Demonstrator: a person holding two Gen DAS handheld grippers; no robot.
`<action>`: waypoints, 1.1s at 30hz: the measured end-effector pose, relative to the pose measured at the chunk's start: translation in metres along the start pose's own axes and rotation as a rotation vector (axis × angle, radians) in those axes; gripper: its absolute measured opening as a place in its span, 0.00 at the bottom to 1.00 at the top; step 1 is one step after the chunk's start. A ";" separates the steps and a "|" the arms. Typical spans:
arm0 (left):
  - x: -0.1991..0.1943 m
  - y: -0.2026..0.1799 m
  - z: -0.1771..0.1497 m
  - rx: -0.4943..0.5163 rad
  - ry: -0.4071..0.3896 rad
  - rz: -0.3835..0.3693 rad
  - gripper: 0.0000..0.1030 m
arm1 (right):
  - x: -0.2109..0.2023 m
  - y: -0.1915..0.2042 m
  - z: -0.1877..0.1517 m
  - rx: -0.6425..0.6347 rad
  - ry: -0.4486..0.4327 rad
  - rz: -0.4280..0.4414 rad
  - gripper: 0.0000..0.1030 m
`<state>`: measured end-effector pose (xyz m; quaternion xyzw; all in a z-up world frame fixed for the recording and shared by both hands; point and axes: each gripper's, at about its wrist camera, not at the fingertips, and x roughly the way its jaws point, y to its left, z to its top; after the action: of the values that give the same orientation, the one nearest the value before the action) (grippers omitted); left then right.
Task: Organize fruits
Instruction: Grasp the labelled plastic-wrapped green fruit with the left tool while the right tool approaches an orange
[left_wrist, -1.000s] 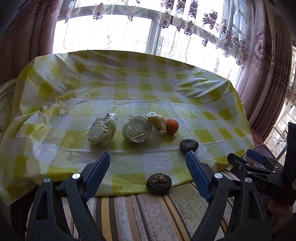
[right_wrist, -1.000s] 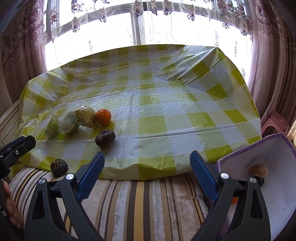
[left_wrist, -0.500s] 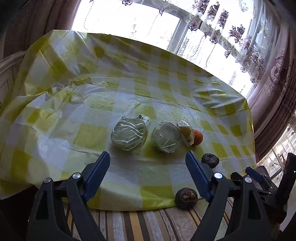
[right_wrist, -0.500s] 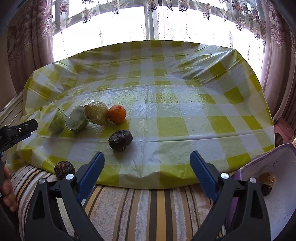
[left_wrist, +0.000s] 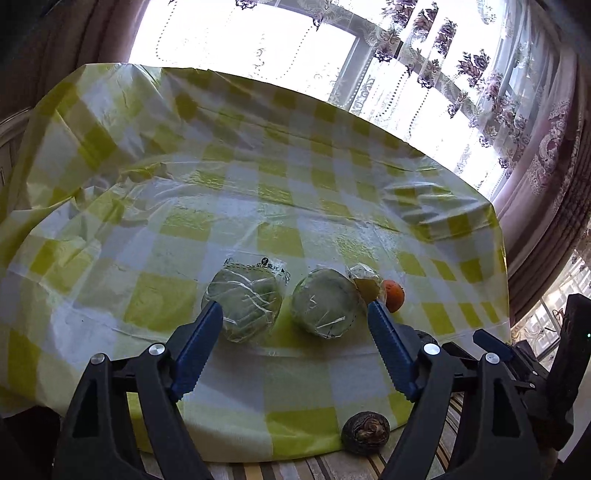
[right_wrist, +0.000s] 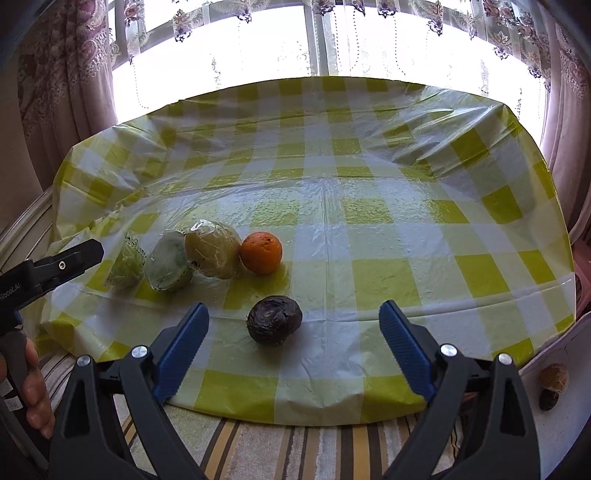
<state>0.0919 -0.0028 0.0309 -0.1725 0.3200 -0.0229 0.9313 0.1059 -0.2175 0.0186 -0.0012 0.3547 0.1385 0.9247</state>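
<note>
Right now both of my tools are empty, jaws spread wide. My left gripper (left_wrist: 295, 314) hangs over the near edge of the checked plastic tablecloth (right_wrist: 388, 229), facing two green fruits sealed in clear film. The left wrapped green fruit (left_wrist: 243, 306) sits just past the left finger; the second wrapped green fruit (left_wrist: 325, 306) lies just beside it, roughly between the tips. I judge both as firm, fairly heavy rounds, but the crinkled film looks slick and loose, so I would clamp across the widest part of the body, not on the flat printed flap at the far side.

Further right, touching that pair, a yellowish wrapped fruit (right_wrist: 214, 249) rests against an orange (right_wrist: 261, 253). The orange's pebbled skin should grip well and it looks light.

My right gripper (right_wrist: 293, 328) brackets a dark wrinkled fruit (right_wrist: 274, 320), apparently a passion fruit, lying alone nearer than the row. Its shell looks dry, stiff and hollow-light, so a gentle squeeze across its middle seems right. Another one like it (left_wrist: 365, 432) sits on the striped cushion (right_wrist: 258, 450) off the cloth's near edge.

At far right, a white box (right_wrist: 561, 424) holds two small fruits, probably the destination.
</note>
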 end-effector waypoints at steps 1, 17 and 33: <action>0.001 0.002 0.000 -0.003 0.001 0.002 0.75 | 0.003 0.003 0.003 -0.006 0.000 0.008 0.91; 0.024 0.037 0.004 -0.076 0.072 -0.045 0.75 | 0.051 0.047 0.056 -0.397 0.118 0.168 0.91; 0.055 0.061 0.008 -0.175 0.129 -0.092 0.76 | 0.079 0.038 0.059 -0.390 0.172 0.191 0.91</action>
<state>0.1364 0.0482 -0.0160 -0.2659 0.3720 -0.0487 0.8880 0.1908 -0.1553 0.0149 -0.1582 0.3974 0.2906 0.8559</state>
